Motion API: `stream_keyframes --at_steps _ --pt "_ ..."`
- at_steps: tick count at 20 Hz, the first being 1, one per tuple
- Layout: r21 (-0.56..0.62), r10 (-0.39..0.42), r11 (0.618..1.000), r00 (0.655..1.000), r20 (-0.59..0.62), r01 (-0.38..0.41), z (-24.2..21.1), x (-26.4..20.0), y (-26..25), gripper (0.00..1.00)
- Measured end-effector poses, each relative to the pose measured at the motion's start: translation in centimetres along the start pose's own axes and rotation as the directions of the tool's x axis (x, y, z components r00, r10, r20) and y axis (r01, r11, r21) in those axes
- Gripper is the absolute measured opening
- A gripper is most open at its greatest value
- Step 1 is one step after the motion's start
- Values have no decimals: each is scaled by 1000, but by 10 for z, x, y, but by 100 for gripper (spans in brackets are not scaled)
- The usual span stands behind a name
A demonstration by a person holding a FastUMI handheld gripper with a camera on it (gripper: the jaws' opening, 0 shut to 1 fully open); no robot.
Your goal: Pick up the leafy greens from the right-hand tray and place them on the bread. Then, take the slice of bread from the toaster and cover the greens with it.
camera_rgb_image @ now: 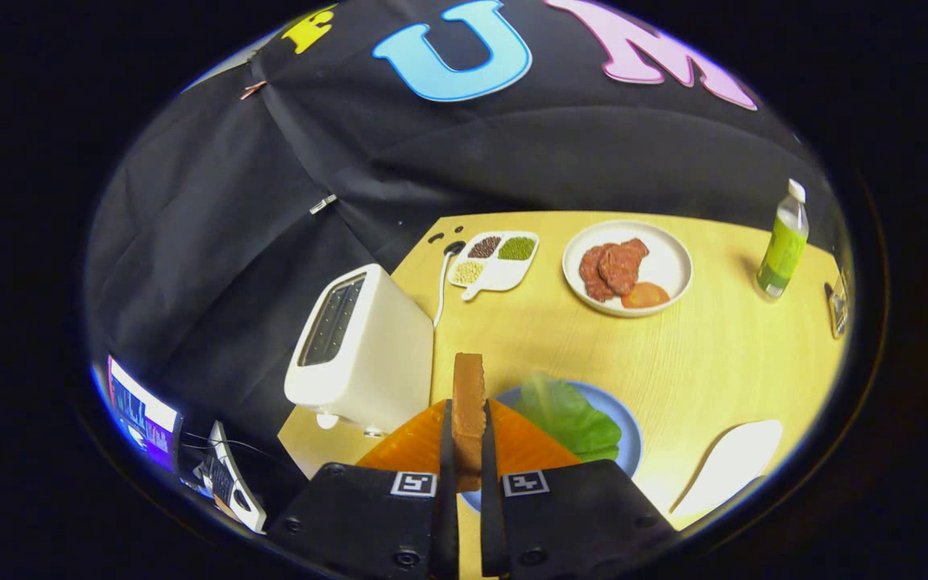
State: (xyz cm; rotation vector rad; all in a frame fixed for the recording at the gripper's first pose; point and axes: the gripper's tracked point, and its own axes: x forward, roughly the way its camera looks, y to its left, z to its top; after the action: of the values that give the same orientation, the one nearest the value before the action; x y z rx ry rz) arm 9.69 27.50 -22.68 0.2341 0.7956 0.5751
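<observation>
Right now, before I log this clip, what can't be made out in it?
- Bread under the leafy greens on the blue plate: hidden by the leaves, gripper view.
- Lower end of the bread slice held in the tool: covered by its fingers.
- Orange mat: partly behind the tool body.
- Toaster slots: too dark to see inside.
- Bottle label: too small.

Bright, even overhead light falls on the desk (706, 354); soft shadows sit beside the toaster (363, 350) and bottle (784, 242). Fisheye bending grows outward; edges dim and blur.
</observation>
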Motion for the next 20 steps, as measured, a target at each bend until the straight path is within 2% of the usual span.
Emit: stream_keyframes --at_steps 6,12,14,16,18,19,20 --pt "86 16 996 999 -36 -13 -29 14 -36 15" --pt "108 -49 993 998 -50 54 -37 13 -70 18" --pt "108 -75 991 996 -58 81 -37 15 -78 25" --pt "94 -100 990 994 -46 104 -34 9 -85 40" --pt "94 -115 989 993 -42 118 -34 1 -89 46" --pt "92 -120 988 992 -48 124 -34 -6 -91 64" --pt "92 -127 987 991 -49 131 -35 -14 -90 71"
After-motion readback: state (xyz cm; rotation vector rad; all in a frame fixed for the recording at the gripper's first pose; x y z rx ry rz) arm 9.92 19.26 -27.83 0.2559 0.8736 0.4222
